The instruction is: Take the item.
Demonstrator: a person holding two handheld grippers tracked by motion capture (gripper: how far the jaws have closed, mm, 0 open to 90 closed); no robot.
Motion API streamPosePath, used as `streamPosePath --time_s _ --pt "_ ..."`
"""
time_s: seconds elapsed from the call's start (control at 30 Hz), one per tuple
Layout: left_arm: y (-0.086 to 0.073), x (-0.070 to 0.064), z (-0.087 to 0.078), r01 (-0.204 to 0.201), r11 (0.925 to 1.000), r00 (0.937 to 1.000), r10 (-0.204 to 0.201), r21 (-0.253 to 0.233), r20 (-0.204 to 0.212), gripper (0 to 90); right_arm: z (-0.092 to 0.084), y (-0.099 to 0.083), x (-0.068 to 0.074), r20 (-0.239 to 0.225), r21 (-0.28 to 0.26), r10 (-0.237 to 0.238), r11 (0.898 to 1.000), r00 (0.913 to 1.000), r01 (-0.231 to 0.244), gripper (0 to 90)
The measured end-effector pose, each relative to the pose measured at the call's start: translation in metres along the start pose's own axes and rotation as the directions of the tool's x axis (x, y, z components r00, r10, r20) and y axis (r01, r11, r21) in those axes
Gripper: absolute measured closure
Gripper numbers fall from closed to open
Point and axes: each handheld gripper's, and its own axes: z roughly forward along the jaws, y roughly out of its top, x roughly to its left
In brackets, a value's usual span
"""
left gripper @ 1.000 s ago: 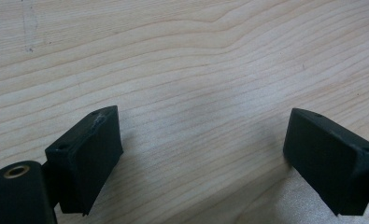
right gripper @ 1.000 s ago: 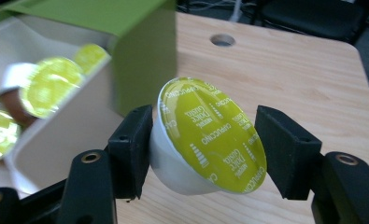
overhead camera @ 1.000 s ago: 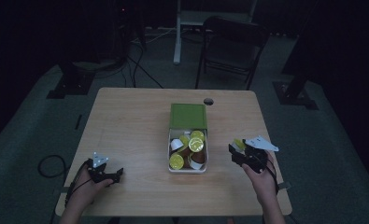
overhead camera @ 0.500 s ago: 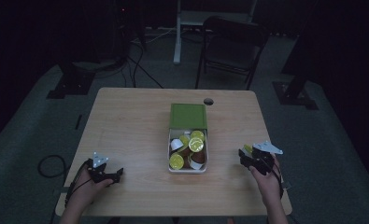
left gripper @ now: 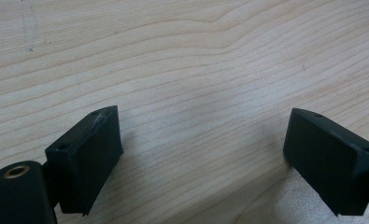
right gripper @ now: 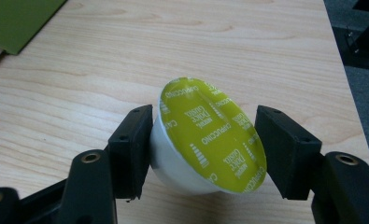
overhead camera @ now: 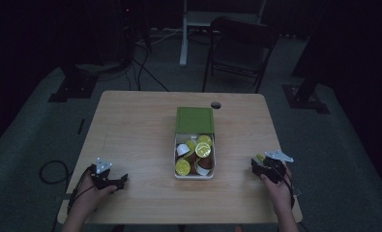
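Note:
A white tray [overhead camera: 193, 177] with a green lid [overhead camera: 194, 120] lying over its far end sits mid-table and holds several coffee capsules [overhead camera: 204, 150] with yellow-green or brown tops. My right gripper [overhead camera: 259, 163] is low over the table's right front, shut on one white capsule with a yellow-green foil top [right gripper: 210, 135]; the capsule sits tilted between both pads. My left gripper [overhead camera: 117, 181] rests at the table's left front, its jaws standing wide open over bare wood [left gripper: 196, 93] with nothing between them.
The wooden table [overhead camera: 130, 135] has a small dark round hole [overhead camera: 216, 105] near its far edge. A folding chair [overhead camera: 239, 53] and stand legs are on the floor beyond. The table's right edge [right gripper: 341, 84] lies close to my right gripper.
My right gripper has sunk toward the table and come nearer its front edge, still holding the capsule. The left gripper has stayed put.

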Motion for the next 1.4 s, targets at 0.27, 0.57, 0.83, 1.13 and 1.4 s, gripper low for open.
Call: streamPosePath --time_s 0.27,0.57,0.83,1.13,1.4 --pt "0.000 0.000 0.000 0.000 1.0000 1.0000 0.000 0.000 0.000 11.7 0.004 -0.006 -0.005 0.013 0.018 0.012 1.000 0.9998 -0.012 38.6" --pt "0.000 0.000 0.000 0.000 1.0000 1.0000 0.000 0.000 0.000 11.8 0.010 -0.010 -0.007 0.022 0.041 0.009 0.999 0.9997 -0.010 38.6" --pt "0.000 0.000 0.000 0.000 1.0000 1.0000 0.000 0.000 0.000 11.8 0.014 -0.014 -0.009 0.026 0.057 0.016 0.998 0.9995 -0.018 38.5" --pt "0.000 0.000 0.000 0.000 1.0000 1.0000 0.000 0.000 0.000 11.8 0.015 -0.015 -0.010 0.011 0.060 0.033 0.998 0.9994 -0.033 35.7" --pt "0.000 0.000 0.000 0.000 1.0000 1.0000 0.000 0.000 0.000 11.8 0.005 -0.007 -0.004 -0.006 0.014 0.028 1.000 0.9996 -0.028 27.9"
